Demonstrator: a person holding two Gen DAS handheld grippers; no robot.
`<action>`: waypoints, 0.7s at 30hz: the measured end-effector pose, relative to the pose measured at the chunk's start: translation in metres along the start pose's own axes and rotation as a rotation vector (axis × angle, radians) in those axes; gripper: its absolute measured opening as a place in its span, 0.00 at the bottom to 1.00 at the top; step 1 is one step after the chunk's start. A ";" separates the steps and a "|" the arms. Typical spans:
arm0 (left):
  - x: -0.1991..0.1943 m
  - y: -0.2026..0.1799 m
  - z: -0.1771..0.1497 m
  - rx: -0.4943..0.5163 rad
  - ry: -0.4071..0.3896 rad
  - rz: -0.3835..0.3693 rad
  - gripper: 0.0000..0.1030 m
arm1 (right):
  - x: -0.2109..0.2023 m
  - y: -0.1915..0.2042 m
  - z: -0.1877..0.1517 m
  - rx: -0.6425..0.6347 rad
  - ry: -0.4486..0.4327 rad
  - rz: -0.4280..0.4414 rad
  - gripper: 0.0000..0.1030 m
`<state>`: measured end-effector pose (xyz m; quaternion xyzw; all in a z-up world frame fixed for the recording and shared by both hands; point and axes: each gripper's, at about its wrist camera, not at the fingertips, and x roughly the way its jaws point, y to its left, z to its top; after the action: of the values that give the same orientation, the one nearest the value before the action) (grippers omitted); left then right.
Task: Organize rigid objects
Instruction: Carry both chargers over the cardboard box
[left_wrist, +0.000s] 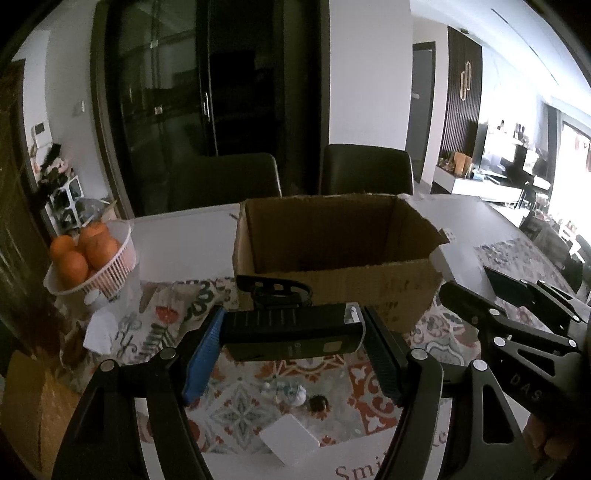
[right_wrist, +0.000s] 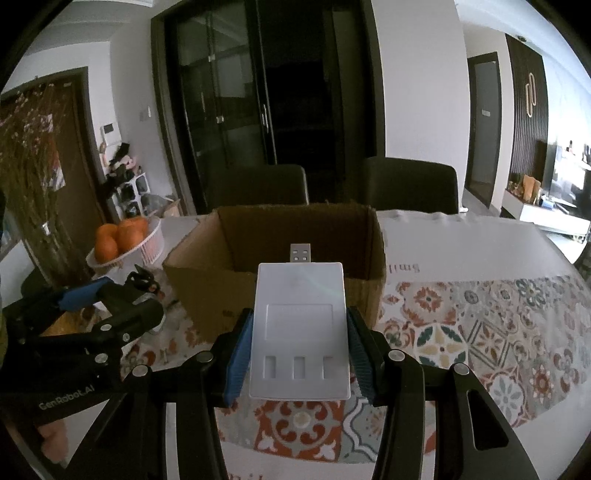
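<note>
A basket of oranges stands at the left of the surface, beside the open cardboard box. The left claw is clamped on a black device, held crosswise above the patterned cloth, just short of the box's near wall. A white card lies on the cloth below it. The right claw is clamped on a white USB device, its plug pointing over the box rim.
</note>
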<state>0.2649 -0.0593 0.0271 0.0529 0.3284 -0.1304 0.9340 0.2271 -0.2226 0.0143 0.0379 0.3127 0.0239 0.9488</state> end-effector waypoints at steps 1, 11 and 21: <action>0.001 0.000 0.004 0.003 -0.004 0.002 0.70 | 0.001 0.000 0.002 0.000 -0.003 -0.001 0.48; 0.012 0.001 0.034 0.010 -0.004 -0.004 0.70 | 0.017 -0.005 0.033 -0.007 -0.001 0.016 0.48; 0.040 0.004 0.062 0.016 0.023 -0.005 0.70 | 0.039 -0.012 0.058 -0.008 0.021 0.008 0.48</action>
<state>0.3331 -0.0756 0.0507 0.0609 0.3384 -0.1348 0.9293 0.2929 -0.2351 0.0370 0.0348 0.3227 0.0292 0.9454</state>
